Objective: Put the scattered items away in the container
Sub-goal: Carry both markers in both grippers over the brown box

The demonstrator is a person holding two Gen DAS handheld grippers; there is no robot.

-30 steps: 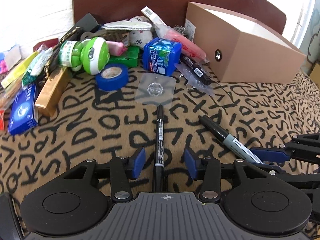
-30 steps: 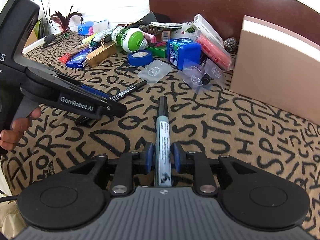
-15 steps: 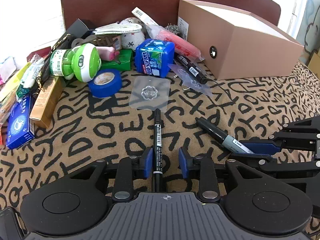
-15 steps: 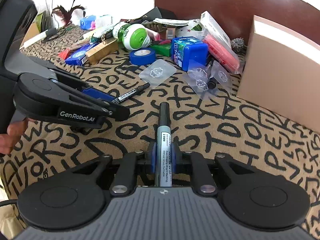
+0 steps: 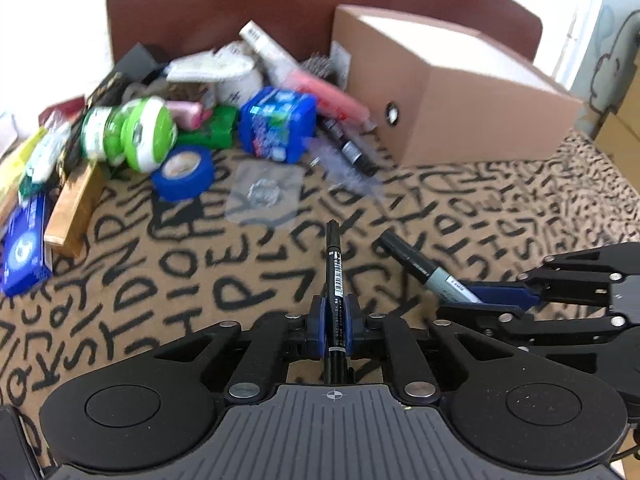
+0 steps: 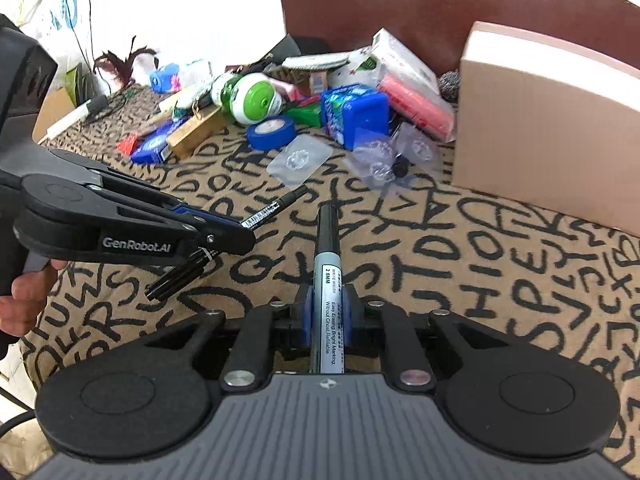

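Both tools are loaded, and we can see it from each wrist. In the left wrist view our left gripper (image 5: 335, 322) sits at bottom centre, its blue pads clenched on a slim black pen (image 5: 334, 276) whose tip points up the frame toward a clear plastic hook sheet (image 5: 264, 194). Off to the right of that same view our right gripper (image 5: 500, 300) comes in from the edge, grasping a grey marker (image 5: 424, 266) that slants toward upper left.

Switching to the right wrist view, the grey marker (image 6: 329, 280) runs straight up the middle between the clamped pads, its printed label readable, its black cap over the letter-patterned cloth (image 6: 480, 260). At left of this frame the left gripper (image 6: 236, 232) reaches in sideways with the slim black pen (image 6: 272, 210) sticking out past its tip, and a hand (image 6: 24, 300) shows at the far left edge.

The cardboard box (image 5: 452, 92) stands in the upper right of the left view, well apart from both pens. In the upper left lies the pile: a blue tape roll (image 5: 184, 172), a green-capped bottle (image 5: 132, 136) and a blue packet (image 5: 278, 124), all blurred. Whether the pens are clear of the cloth we cannot tell.
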